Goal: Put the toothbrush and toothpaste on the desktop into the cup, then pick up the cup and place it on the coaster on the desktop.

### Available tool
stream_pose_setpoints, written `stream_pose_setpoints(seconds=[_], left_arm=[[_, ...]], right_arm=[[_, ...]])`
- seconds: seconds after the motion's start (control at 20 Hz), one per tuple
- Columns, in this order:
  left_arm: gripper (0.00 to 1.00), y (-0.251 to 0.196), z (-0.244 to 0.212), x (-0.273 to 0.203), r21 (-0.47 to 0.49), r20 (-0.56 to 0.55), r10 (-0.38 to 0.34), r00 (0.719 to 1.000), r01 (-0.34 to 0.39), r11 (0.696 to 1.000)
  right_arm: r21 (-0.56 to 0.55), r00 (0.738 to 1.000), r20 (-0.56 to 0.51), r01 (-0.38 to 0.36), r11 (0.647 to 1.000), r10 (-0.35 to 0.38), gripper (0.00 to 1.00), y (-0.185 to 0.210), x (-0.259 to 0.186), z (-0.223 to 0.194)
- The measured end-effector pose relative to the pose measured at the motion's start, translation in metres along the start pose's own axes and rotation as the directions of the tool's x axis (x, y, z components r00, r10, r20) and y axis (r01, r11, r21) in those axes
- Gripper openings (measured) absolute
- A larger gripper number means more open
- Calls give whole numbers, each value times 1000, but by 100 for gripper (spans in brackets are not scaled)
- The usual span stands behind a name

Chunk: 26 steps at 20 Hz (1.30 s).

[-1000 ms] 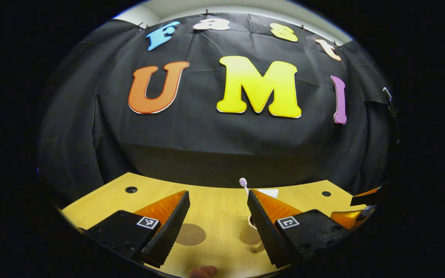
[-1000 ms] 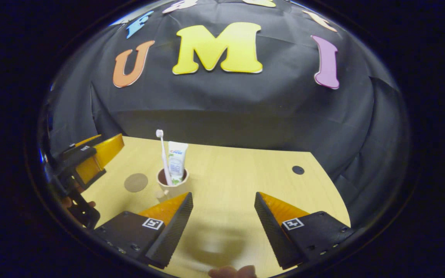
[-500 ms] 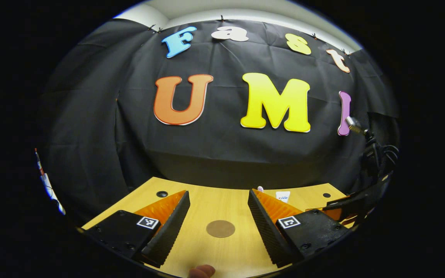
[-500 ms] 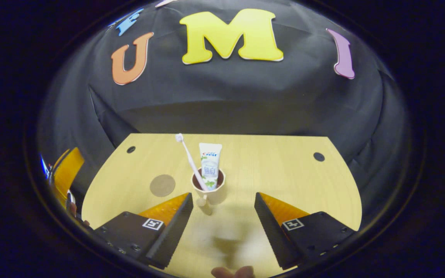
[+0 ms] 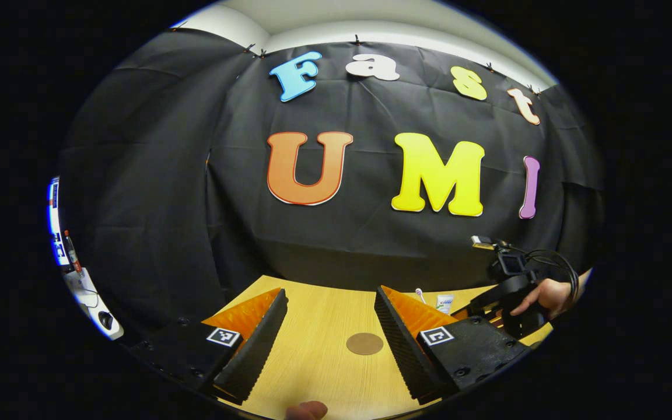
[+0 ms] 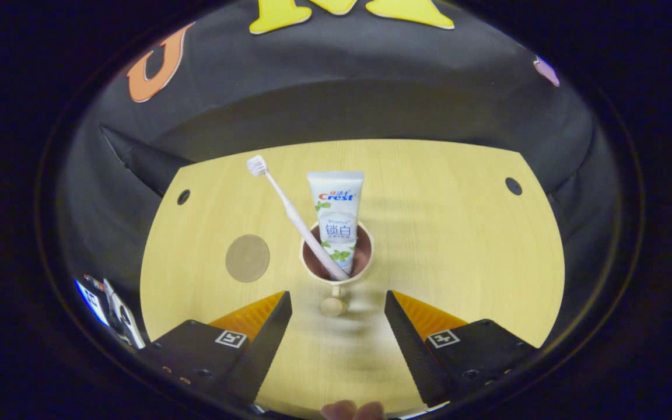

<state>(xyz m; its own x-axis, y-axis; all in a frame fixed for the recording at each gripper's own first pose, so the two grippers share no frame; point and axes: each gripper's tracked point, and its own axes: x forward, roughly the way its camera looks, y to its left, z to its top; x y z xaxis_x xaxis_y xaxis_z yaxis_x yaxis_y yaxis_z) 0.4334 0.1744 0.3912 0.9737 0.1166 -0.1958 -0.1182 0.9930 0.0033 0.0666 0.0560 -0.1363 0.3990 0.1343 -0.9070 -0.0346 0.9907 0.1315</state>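
Light wood desktop [image 6: 441, 245] is carrying cup [image 6: 364, 265] & round coaster [image 6: 247, 258]. They're sitting apart, coaster lying flat.

Both forward-facing, sharing coaster [image 5: 364, 343] [image 6: 247, 258]

Bare desktop [image 6: 458, 245] between cup [image 6: 338, 259] and coaster [image 6: 247, 258]; path unobstructed.

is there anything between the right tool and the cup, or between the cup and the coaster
Nothing visible. The right tool is open, with bare desk between it and the cup, whose handle knob points toward it. The coaster lies apart, to the cup's left in the right gripper view, with only bare wood between.
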Motion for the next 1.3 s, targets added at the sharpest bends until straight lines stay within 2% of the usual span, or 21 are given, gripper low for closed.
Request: stream_pose_setpoints(seconds=[0.2, 0.35, 0.75, 0.8, 0.85, 1.15, 1.3], left_arm=[[96, 12, -3, 3, 11, -19, 27, 999, -27, 1000], [96, 25, -5, 5, 4, -31, 45, 999, -45, 999], [96, 45, -16, 4, 4, -73, 101, 992, -101, 995], [96, 48, -16, 4, 6, -76, 107, 991, -107, 994], [96, 51, -17, 4, 7, -79, 112, 991, -112, 994], [96, 62, -20, -1, -8, -97, 132, 986, -134, 991], [96, 61, -20, -2, -19, -113, 121, 986, -124, 992]], right_arm=[[-39, 994, -91, 51, 998, -54, 95, -2, 30, -1], [-26, 985, -164, 55, 998, -58, 95, -1, 51, -8], [-35, 971, -221, 83, 996, -89, 94, -7, 85, -9], [-38, 968, -232, 86, 996, -93, 90, -6, 86, -13], [-43, 967, -237, 81, 996, -89, 73, -5, 85, -12], [-58, 957, -265, 108, 992, -120, 66, -10, 90, -19], [-24, 954, -278, 111, 993, -114, 55, -10, 93, -25]])
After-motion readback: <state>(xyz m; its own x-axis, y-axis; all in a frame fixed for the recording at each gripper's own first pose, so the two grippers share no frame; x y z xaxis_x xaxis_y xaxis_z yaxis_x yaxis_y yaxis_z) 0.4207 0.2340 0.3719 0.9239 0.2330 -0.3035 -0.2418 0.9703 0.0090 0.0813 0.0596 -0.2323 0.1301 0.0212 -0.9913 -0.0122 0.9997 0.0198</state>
